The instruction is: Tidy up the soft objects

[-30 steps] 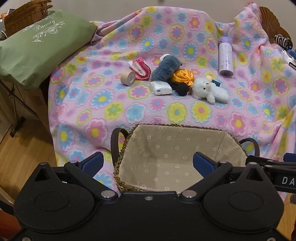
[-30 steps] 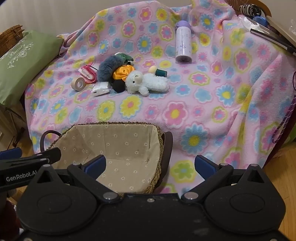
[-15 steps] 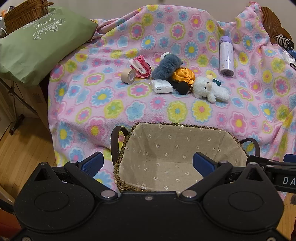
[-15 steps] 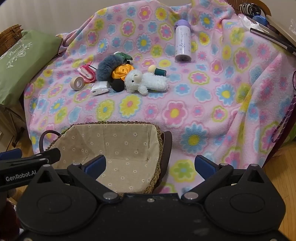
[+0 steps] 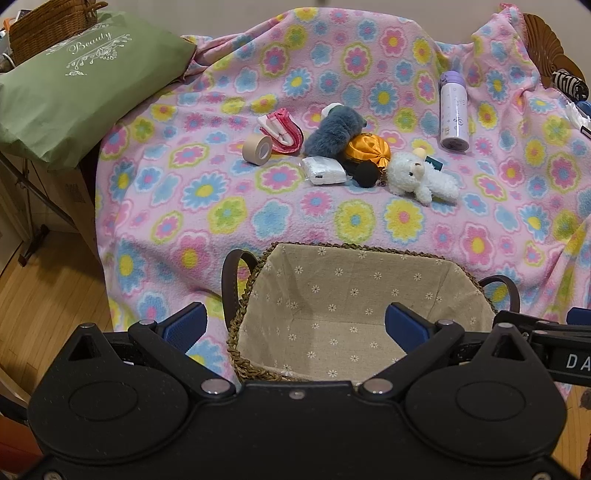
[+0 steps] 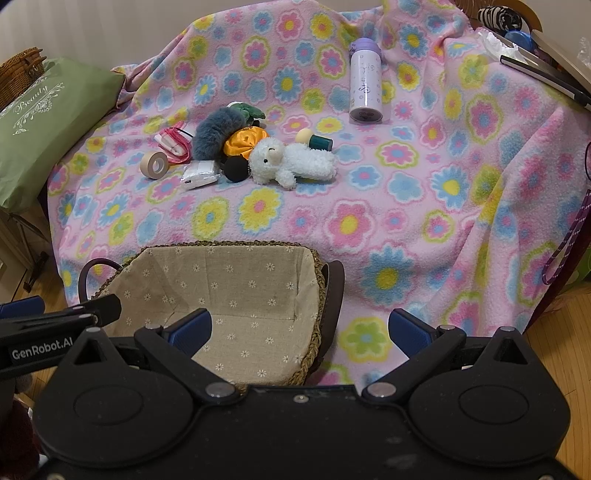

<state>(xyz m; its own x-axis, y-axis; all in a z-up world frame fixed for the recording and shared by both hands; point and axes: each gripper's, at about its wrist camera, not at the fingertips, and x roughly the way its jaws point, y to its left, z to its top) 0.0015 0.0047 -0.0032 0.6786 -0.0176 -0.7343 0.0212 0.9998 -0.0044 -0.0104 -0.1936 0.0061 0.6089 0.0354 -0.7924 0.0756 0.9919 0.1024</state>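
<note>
A woven basket with a beige flowered lining [image 5: 354, 291] [image 6: 236, 280] stands empty at the near edge of the flowered blanket. Farther back lies a pile: a white plush lamb [image 5: 421, 177] [image 6: 291, 160], a grey-blue furry toy [image 5: 334, 131] [image 6: 214, 129], an orange satin scrunchie [image 5: 367, 147] [image 6: 242, 138], a black pom-pom [image 5: 365, 174] [image 6: 235, 169], a pink fabric piece [image 5: 282, 129] [image 6: 173, 142] and a white packet [image 5: 325, 170] [image 6: 199, 173]. My left gripper [image 5: 295, 325] is open and empty over the basket. My right gripper [image 6: 299, 328] is open and empty over the basket's right rim.
A tan tape roll [image 5: 257, 147] [image 6: 155, 164] lies left of the pile. A lilac bottle [image 5: 454, 110] [image 6: 365, 85] stands behind it, and a small green-capped item [image 6: 314, 139] lies by the lamb. A green pillow [image 5: 70, 77] and a wicker basket [image 5: 48, 18] are at the left.
Both views have shifted slightly; the pile sits a little lower in the left wrist view. Both grippers stay open and empty. No object has moved.
</note>
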